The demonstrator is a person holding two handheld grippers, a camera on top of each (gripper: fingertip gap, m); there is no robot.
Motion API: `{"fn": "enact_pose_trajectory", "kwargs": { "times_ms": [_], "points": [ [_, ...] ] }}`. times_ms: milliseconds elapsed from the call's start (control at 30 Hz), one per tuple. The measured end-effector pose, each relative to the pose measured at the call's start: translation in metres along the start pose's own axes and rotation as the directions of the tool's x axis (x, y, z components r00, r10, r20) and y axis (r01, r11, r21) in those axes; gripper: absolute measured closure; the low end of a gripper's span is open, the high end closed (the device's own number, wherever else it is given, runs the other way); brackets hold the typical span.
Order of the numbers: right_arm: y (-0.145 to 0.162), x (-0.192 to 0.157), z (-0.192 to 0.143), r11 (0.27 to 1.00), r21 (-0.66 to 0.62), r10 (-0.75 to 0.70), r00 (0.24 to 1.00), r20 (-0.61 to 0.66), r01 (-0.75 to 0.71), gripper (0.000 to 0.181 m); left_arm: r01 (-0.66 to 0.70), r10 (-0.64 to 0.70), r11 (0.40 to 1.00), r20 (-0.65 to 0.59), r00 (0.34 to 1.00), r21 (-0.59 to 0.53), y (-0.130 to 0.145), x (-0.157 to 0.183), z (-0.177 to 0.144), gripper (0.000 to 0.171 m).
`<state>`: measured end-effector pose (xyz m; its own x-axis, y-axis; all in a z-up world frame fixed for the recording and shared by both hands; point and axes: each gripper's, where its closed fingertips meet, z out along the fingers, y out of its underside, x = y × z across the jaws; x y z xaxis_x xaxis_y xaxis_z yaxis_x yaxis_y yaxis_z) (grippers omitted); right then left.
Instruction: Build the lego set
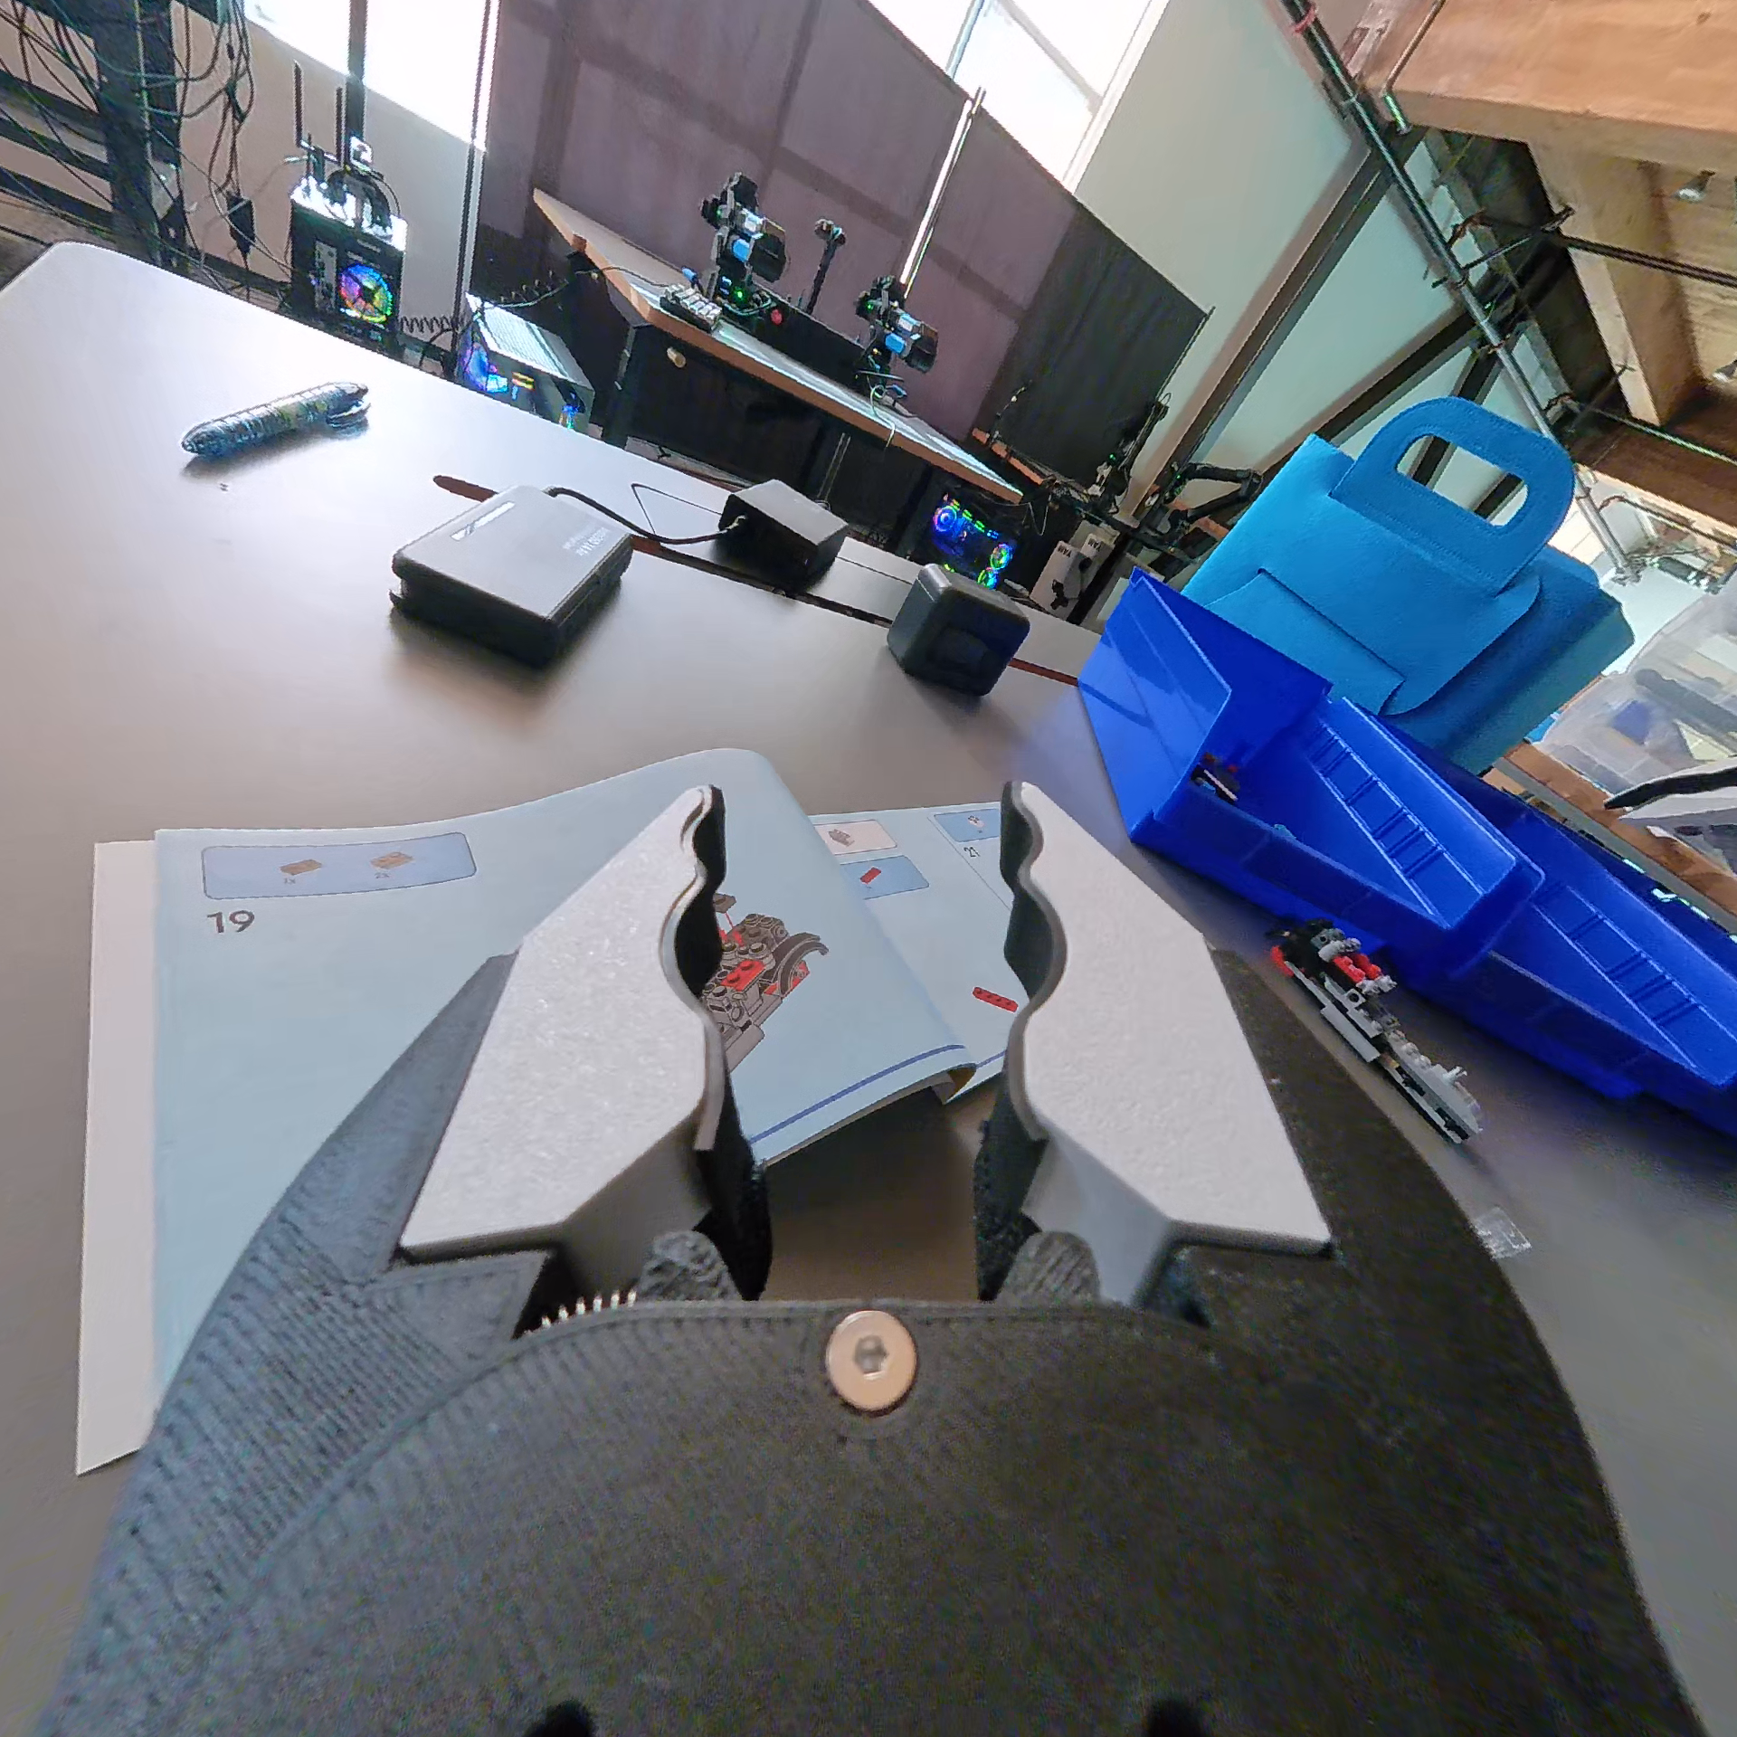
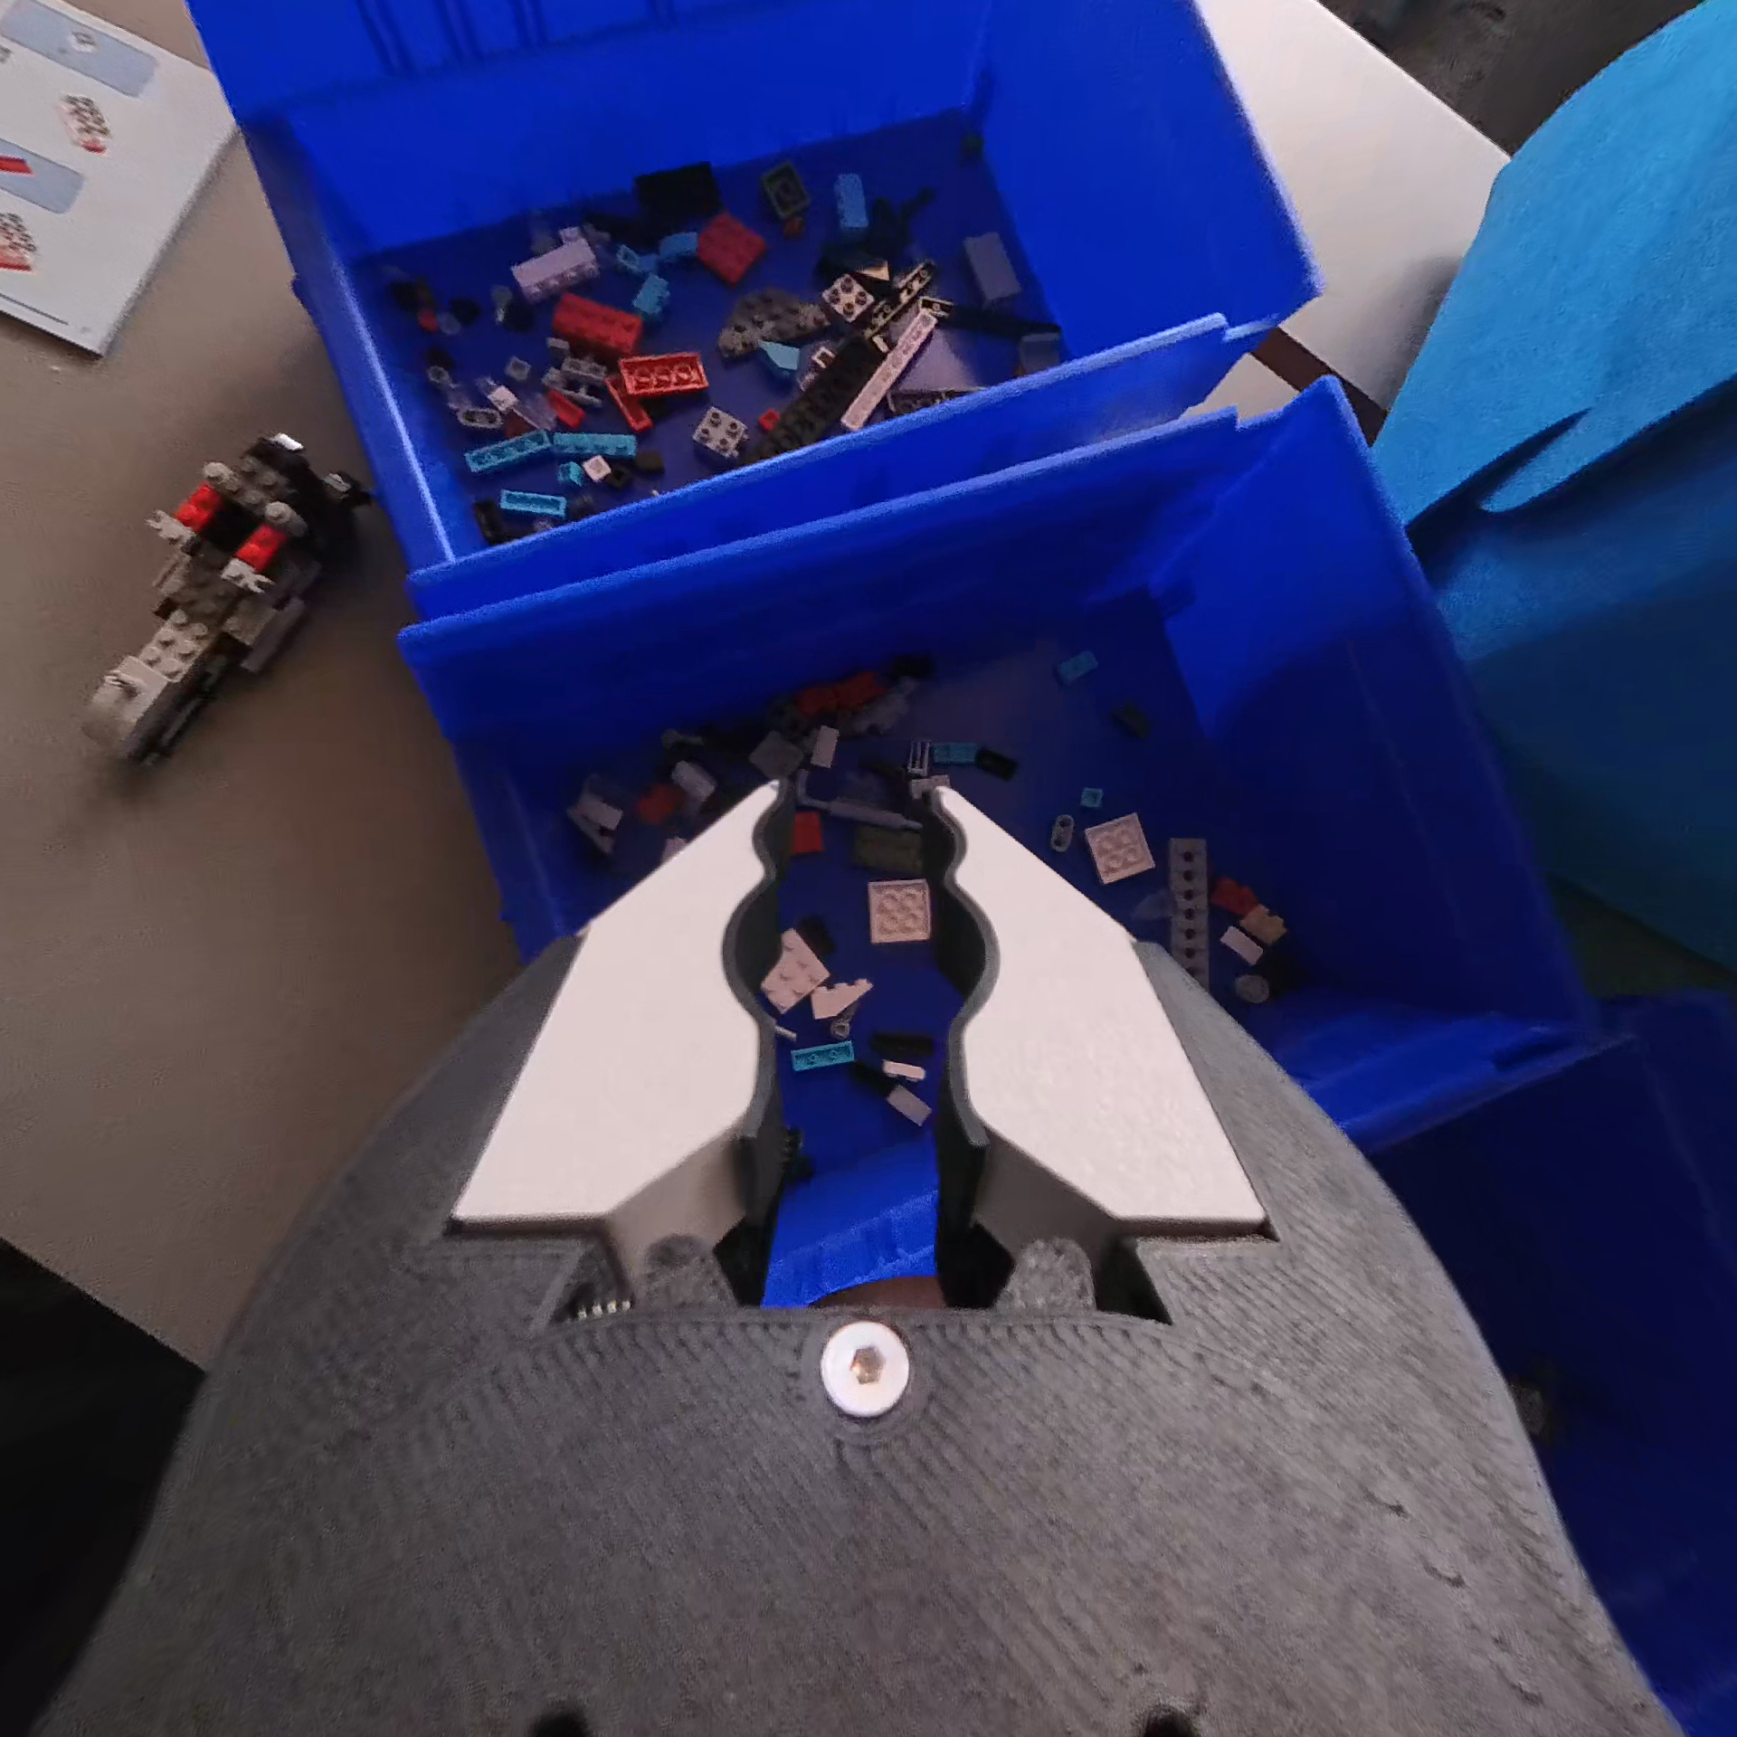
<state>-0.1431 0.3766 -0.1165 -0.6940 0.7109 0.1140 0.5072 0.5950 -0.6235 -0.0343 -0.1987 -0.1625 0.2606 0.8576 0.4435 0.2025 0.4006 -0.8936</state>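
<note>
A part-built grey, black and red lego model lies on the table left of two blue bins; it also shows in the left wrist view. The far bin and the near bin hold several loose bricks. My right gripper is open and empty, hovering over the near bin's bricks. My left gripper is open and empty, low over the open instruction booklet. The booklet's corner also shows in the right wrist view.
A light blue felt bag stands behind the bins. Black boxes with a cable, a small dark cube and a pen-like object lie farther back on the grey table. Another desk with equipment stands beyond. One gripper's finger ends stand about 60 cm off the other's.
</note>
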Motion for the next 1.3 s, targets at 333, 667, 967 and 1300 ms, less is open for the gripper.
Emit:
{"fn": "enact_pose_trajectory", "kwargs": {
  "times_ms": [333, 667, 967, 1300],
  "points": [
    [0.038, 0.073, 0.015, 0.973, -0.229, -0.001, 0.996, -0.092, -0.02, 0.151, 0.0, 0.0, 1.0, -0.002, 1.0, -0.002, 0.0, 0.0, 0.0, 0.113],
    [0.08, 0.1, 0.069, 0.818, -0.562, -0.146, 0.989, 0.005, 0.124, 0.15, -0.002, 0.002, 1.0, 0.005, 1.0, 0.003, 0.0, 0.0, 0.0, 0.113],
    [0.106, 0.092, 0.09, 0.707, -0.706, 0.009, 0.999, -0.052, -0.043, 0.148, 0.005, -0.005, 1.0, 0.002, 1.0, 0.0, 0.0, -0.001, 0.0, 0.113],
    [0.105, 0.089, 0.094, 0.722, -0.689, 0.023, 0.997, -0.071, -0.065, 0.158, 0.008, -0.008, 1.0, 0.0, 1.0, 0.003, 0.0, -0.001, 0.0, 0.113]
  ]
}}
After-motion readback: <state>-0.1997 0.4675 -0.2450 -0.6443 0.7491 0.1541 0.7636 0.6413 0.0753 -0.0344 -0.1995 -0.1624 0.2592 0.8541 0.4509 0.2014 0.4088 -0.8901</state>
